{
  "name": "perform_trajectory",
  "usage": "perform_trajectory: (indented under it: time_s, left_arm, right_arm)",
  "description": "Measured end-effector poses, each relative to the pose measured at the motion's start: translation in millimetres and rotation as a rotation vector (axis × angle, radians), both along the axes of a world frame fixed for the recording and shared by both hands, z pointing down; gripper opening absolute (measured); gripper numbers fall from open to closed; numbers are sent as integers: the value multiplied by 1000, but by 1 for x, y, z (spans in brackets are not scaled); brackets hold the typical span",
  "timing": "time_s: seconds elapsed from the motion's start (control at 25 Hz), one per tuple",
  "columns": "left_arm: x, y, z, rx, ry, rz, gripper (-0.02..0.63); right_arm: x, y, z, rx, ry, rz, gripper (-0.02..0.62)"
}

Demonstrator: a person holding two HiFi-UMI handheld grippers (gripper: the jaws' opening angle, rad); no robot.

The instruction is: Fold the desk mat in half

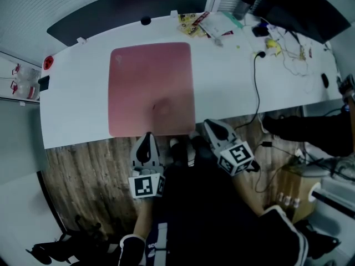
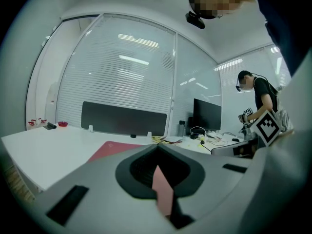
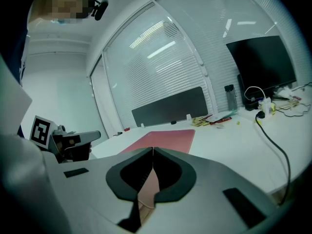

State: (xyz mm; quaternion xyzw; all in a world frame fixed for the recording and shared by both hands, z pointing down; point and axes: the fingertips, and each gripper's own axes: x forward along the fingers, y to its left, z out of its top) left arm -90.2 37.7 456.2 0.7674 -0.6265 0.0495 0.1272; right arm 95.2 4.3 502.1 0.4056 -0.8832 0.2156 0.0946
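Note:
A pink desk mat [image 1: 151,87] lies flat on the white table [image 1: 72,104], its near edge along the table's front. My left gripper [image 1: 148,134] meets that near edge around its middle. My right gripper [image 1: 206,123] sits at the near right corner. In the left gripper view the jaws [image 2: 157,146] are closed, with a thin pink strip of mat pinched between them and the mat [image 2: 109,149] stretching beyond. In the right gripper view the jaws [image 3: 152,149] are likewise shut on a pink sliver, with the mat [image 3: 163,138] ahead.
A black cable [image 1: 256,87] runs across the table right of the mat. Papers and packets [image 1: 199,24], a cup [image 1: 242,5] and a monitor [image 1: 302,7] crowd the far right. A dark partition [image 1: 127,10] lines the back edge. Another person [image 2: 261,96] stands at the right.

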Motion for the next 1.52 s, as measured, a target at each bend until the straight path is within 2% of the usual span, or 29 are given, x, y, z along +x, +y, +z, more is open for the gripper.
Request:
perform_trajectory:
  time_s: [0.28, 0.68, 0.72, 0.8, 1.16, 1.52]
  left_arm:
    - [-9, 9, 12, -34, 19, -7, 2]
    - [-2, 12, 18, -39, 22, 26, 2]
    - [-2, 11, 18, -32, 19, 29, 2]
    - [-4, 11, 18, -30, 18, 30, 2]
    - [-9, 11, 23, -41, 30, 25, 2]
    - [-11, 10, 24, -50, 36, 32, 2]
  right_arm:
    - [-7, 17, 26, -100, -8, 8, 5]
    - [-13, 24, 56, -166, 17, -5, 6]
    - [-13, 24, 60, -179, 19, -8, 13]
    - [-15, 26, 70, -209, 27, -18, 67]
    - [-26, 31, 121, -354, 68, -31, 140]
    - [-23, 33, 157, -470, 42, 22, 149]
